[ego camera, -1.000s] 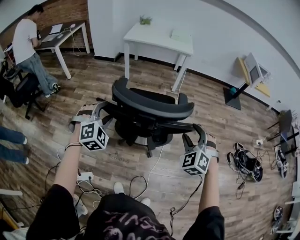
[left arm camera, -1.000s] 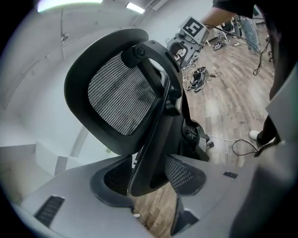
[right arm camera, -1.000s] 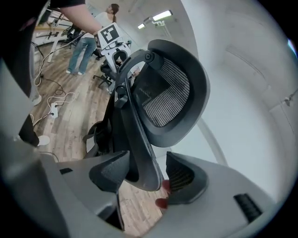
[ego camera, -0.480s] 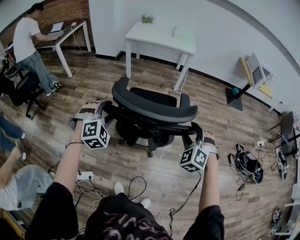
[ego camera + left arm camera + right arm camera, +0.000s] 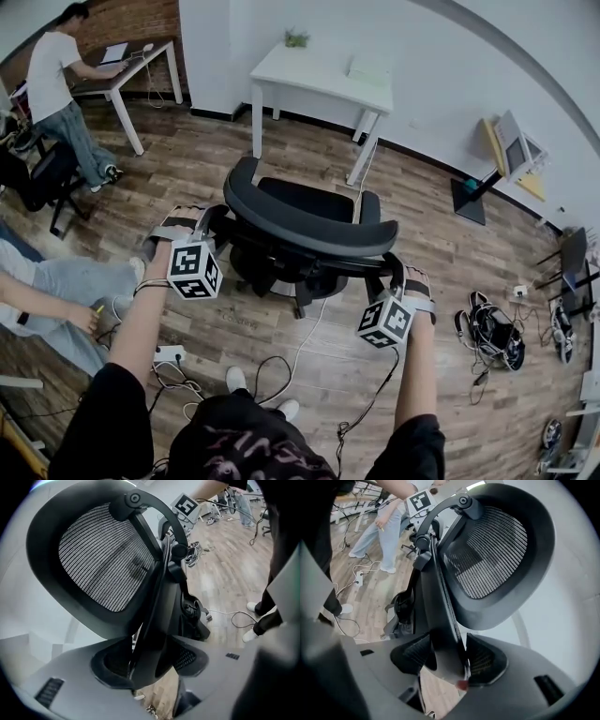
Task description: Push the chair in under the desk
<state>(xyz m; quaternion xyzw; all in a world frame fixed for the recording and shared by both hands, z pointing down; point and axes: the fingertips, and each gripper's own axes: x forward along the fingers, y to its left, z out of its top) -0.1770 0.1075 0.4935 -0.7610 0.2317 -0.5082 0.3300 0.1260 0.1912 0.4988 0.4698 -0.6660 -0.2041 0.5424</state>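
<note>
Status: left gripper clamps the left rim of the black mesh-back office chair, jaws just eased wider. The right gripper clamps its right rim. Frame looks stiff, probably rolls and swivels easily, so push both rims evenly. The white surface sits well ahead.

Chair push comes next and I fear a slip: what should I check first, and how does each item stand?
1. Left tool on backrest edge: jaws have just been opening, edge between them, pads seem to touch; ok.
2. Right tool clamped on the other edge: ok.
3. Seat faces white desk: ok.
4. Floor up to the desk: cannot tell, backrest hides part.
5. White cable trails from beneath the seat: not ok.
</note>
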